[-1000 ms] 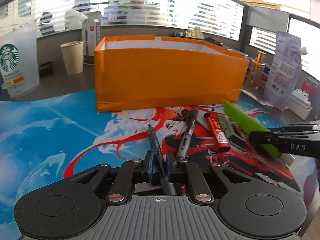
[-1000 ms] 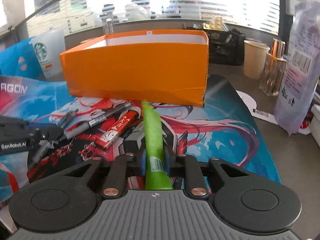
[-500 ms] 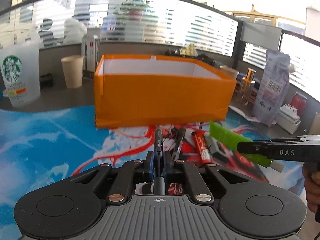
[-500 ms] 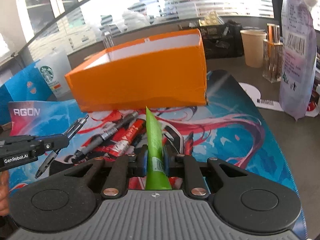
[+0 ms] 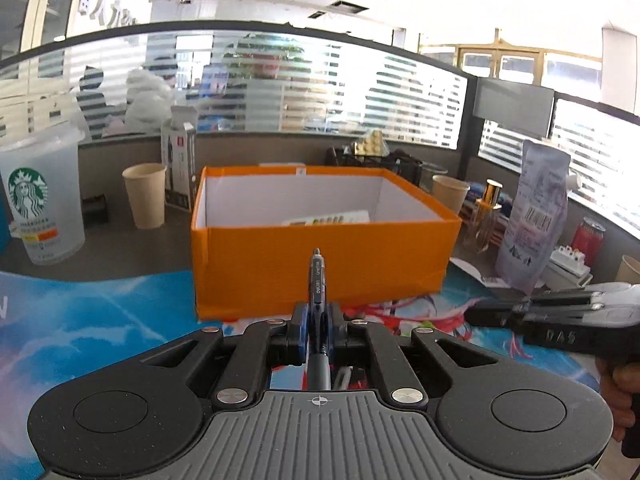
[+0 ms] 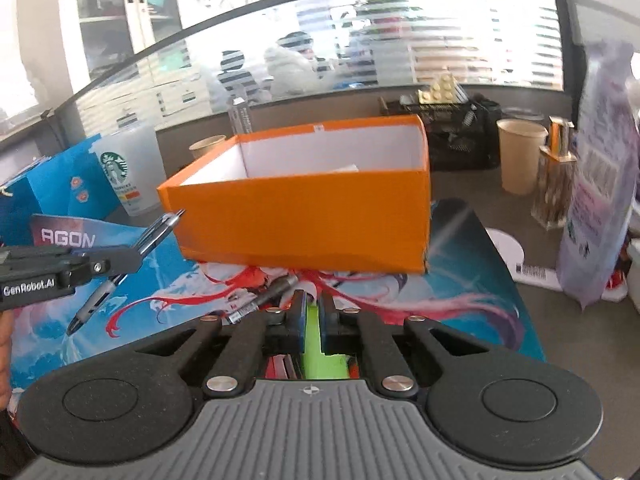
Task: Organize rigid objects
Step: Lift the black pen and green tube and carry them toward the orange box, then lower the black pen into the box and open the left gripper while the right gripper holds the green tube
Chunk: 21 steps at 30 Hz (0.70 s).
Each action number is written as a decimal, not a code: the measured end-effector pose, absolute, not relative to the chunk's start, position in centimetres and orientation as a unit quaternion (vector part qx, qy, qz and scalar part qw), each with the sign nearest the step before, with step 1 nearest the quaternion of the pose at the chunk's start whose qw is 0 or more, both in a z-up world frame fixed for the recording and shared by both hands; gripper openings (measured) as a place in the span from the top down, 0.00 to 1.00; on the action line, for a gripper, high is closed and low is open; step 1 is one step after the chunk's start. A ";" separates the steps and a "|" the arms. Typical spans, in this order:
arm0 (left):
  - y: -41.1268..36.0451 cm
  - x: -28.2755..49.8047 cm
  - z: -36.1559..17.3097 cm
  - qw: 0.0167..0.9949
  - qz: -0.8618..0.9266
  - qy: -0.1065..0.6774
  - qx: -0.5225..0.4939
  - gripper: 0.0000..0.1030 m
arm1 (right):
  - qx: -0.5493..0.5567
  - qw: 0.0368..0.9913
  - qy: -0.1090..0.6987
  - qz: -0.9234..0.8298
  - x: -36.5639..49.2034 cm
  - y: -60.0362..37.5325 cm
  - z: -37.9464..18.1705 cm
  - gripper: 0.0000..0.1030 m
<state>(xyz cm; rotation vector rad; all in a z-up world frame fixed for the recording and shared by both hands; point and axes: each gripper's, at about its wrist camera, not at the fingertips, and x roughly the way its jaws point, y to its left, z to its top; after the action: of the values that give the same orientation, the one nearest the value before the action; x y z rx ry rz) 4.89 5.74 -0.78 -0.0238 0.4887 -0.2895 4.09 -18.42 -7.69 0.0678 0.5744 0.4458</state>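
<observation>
**Both grippers loaded, box dead ahead**

Your left gripper (image 5: 318, 330) is clamped on a dark blue pen (image 5: 317, 280), and there it is, raised off the mat, its clicker end pointing straight at the near wall of the orange box (image 5: 320, 268). From the right wrist view you see that same pen (image 6: 120, 264) slanting through the left gripper's jaws, tip down and to the left, clear of the mat. Your right gripper (image 6: 311, 326) is pinched tight on a flat green tube (image 6: 320, 354); only a sliver of it shows between the pads, the rest hidden. The box sits open-topped on the colourful printed mat (image 5: 80, 320), white inside, with a pale flat item (image 5: 328, 218) lying on its floor. Down on the mat, just ahead of your right gripper, a dark marker (image 6: 276, 290) lies in front of the box. A Starbucks cup (image 5: 40, 200) and a paper cup (image 5: 145, 196) stand left of the box, off the mat.
</observation>
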 end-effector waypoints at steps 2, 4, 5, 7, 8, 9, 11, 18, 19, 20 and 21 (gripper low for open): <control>5.8 5.0 -1.0 0.960 -0.141 0.243 -0.014 0.93 | 0.031 0.933 0.288 0.213 4.4 -18.2 -8.4 0.94; 6.0 5.1 -1.4 0.958 -0.141 0.250 -0.019 0.93 | 0.025 0.926 0.308 0.216 4.6 -17.7 -9.7 0.91; 6.1 5.1 -1.6 0.957 -0.141 0.253 -0.021 0.93 | 0.024 0.925 0.312 0.216 4.6 -17.6 -10.2 0.86; 6.2 5.1 -1.9 0.956 -0.141 0.258 -0.024 0.93 | 0.021 0.927 0.311 0.210 4.2 -17.4 -10.7 0.35; 6.3 5.1 -1.9 0.955 -0.140 0.258 -0.025 0.93 | 0.014 0.930 0.307 0.203 4.0 -17.3 -10.8 0.29; 6.3 5.1 -2.0 0.956 -0.140 0.258 -0.026 0.93 | 0.002 0.933 0.304 0.193 4.0 -17.1 -10.9 0.30; 6.4 5.1 -2.0 0.955 -0.141 0.258 -0.028 0.93 | -0.017 0.930 0.316 0.188 4.4 -16.7 -11.4 0.42; 6.8 5.4 -2.2 0.954 -0.138 0.264 -0.034 0.93 | -0.043 0.933 0.304 0.191 4.3 -15.8 -12.1 0.72; 6.9 5.3 -2.1 0.954 -0.137 0.263 -0.034 0.93 | -0.041 0.934 0.299 0.191 4.3 -15.8 -11.7 0.72; 7.0 5.3 -1.9 0.955 -0.136 0.261 -0.034 0.93 | -0.041 0.935 0.293 0.193 4.2 -15.9 -11.2 0.72; 7.0 5.3 -1.7 0.956 -0.134 0.259 -0.034 0.93 | -0.041 0.938 0.286 0.193 4.3 -16.0 -10.6 0.72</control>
<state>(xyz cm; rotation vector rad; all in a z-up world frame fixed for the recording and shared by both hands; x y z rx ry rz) 5.34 7.04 -1.71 -0.0694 0.5251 -0.2730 4.29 -16.00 -10.59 -0.0844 0.5848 0.3935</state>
